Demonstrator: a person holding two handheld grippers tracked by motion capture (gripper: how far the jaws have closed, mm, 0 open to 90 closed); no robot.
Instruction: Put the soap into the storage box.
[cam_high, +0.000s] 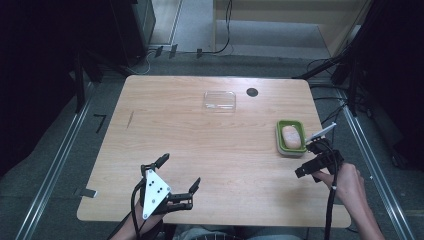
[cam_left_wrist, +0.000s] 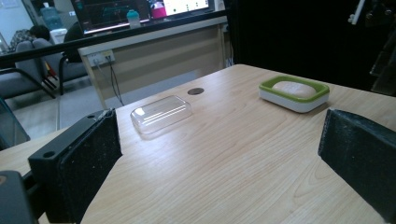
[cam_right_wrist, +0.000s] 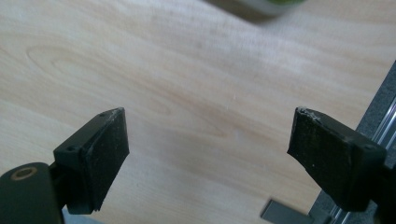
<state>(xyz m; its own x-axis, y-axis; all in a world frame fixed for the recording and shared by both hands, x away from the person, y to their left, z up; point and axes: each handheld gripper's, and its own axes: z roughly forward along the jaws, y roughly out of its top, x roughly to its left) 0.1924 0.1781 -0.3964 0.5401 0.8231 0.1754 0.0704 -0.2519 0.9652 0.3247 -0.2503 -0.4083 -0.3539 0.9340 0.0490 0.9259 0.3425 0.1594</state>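
A green-rimmed white soap dish (cam_high: 291, 137) with a pale soap bar in it stands near the table's right edge; in the left gripper view the dish (cam_left_wrist: 294, 91) sits at the far right. A clear plastic lid (cam_high: 220, 100) lies at the back middle, and the left gripper view shows this lid (cam_left_wrist: 161, 113) too. My left gripper (cam_high: 180, 171) rests near the front edge, jaws wide open with nothing between them (cam_left_wrist: 220, 121). My right gripper (cam_high: 306, 161) hovers just in front of the dish, open over bare wood (cam_right_wrist: 208, 121). The dish's blurred edge (cam_right_wrist: 261, 7) shows at the top.
The wooden table (cam_high: 200, 145) has a dark round hole (cam_high: 252, 92) at the back, right of the lid. A metal floor rail (cam_right_wrist: 383, 130) runs past the table's right edge. Cables lie on the floor behind the table.
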